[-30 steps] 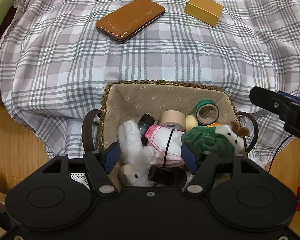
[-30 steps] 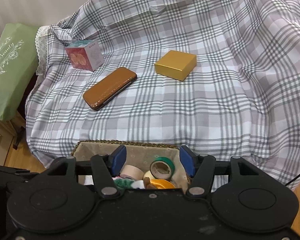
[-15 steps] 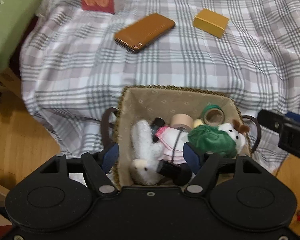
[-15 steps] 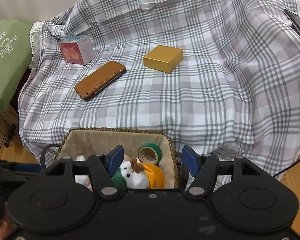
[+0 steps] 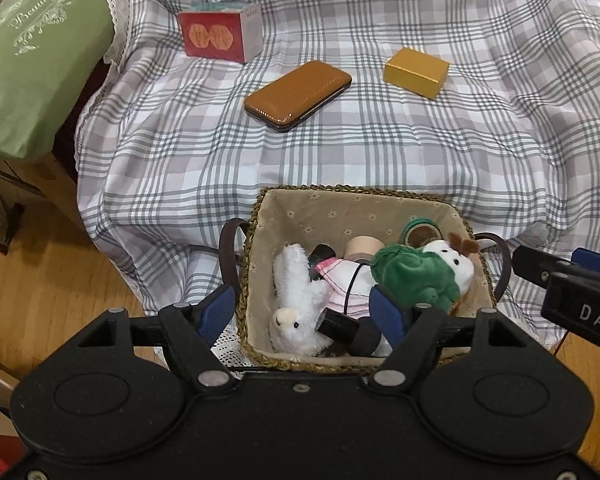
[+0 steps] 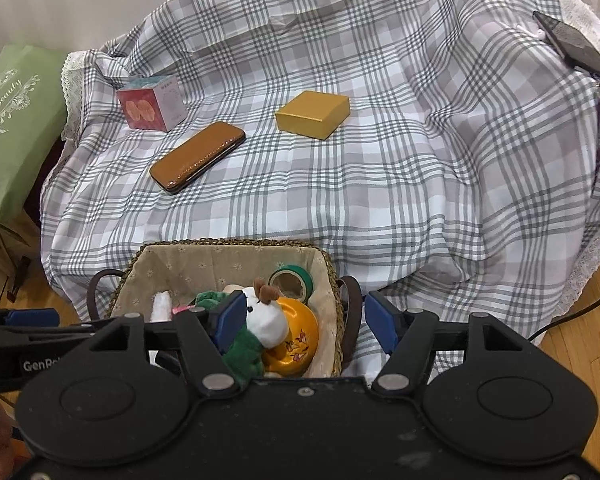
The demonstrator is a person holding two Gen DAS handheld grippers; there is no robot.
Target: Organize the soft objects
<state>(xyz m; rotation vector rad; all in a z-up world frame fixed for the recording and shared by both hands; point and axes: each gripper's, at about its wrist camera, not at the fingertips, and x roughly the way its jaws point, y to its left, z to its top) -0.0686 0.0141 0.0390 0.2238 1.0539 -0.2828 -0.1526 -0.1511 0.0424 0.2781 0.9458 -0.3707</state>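
Note:
A woven basket (image 5: 300, 194) with a beige flowered lining stands at the near edge of a checked cloth. In it lie a white plush rabbit (image 5: 296, 300), a green-and-white plush animal (image 5: 420, 272), a pink-and-white cloth item (image 5: 348, 284), tape rolls (image 5: 420, 232) and a yellow bowl (image 6: 296, 340). My left gripper (image 5: 306, 312) is open above the basket's near left part, empty. My right gripper (image 6: 306, 318) is open above the basket's (image 6: 236, 242) right side, over the green plush (image 6: 260, 320), empty.
On the cloth beyond the basket lie a brown case (image 5: 298, 94), a gold box (image 5: 416, 72) and a red-and-white box (image 5: 220, 34). A green bag (image 5: 32, 52) stands at the left. Wooden floor lies below. A dark phone (image 6: 572, 44) lies at the far right.
Both grippers have pulled back and up from the basket, so more of the cloth and the basket shows. Both stay open and empty. The objects have not moved.

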